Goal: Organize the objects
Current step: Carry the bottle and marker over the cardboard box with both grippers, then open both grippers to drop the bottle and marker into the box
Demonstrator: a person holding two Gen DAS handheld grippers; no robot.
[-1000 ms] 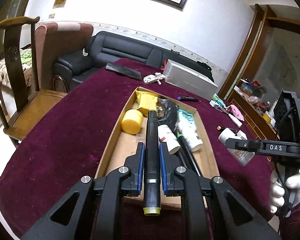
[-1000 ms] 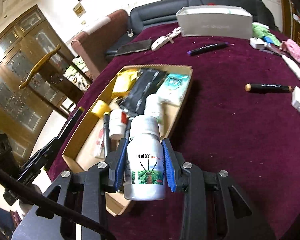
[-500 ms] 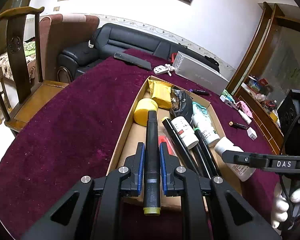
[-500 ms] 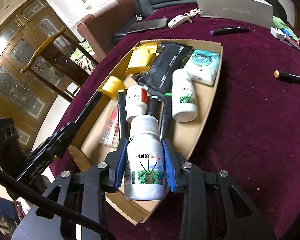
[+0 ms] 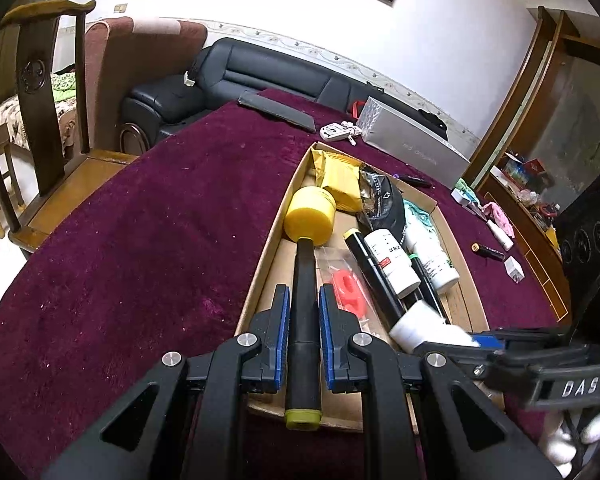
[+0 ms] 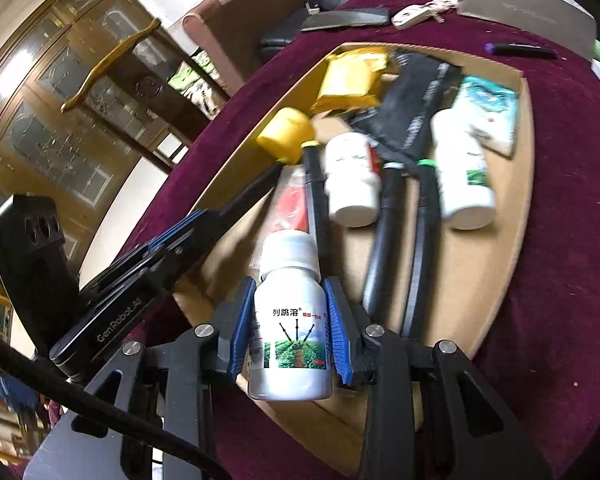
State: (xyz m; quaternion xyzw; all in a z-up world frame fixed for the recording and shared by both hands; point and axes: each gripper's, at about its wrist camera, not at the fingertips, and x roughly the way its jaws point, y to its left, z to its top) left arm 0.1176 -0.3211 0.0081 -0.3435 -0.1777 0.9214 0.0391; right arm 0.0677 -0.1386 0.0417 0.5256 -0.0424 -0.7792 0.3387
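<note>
A shallow cardboard tray lies on the dark red tablecloth and holds several items. My left gripper is shut on a black marker with a yellow end cap. The marker's far tip lies close to a yellow cylinder in the tray. My right gripper is shut on a white bottle with a green label, hanging over the tray's near end. Each gripper shows in the other's view: the right gripper and the left gripper.
In the tray lie two white bottles, black markers, a yellow packet, a black pouch and a bagged red item. On the cloth are a silver box, a key fob, a black pen and a flat black case. A wooden chair stands at the left.
Both grippers have come lower and closer to the tray. The right gripper has carried the bottle leftward over the tray's near end. The marker's tip now reaches the yellow cylinder.
</note>
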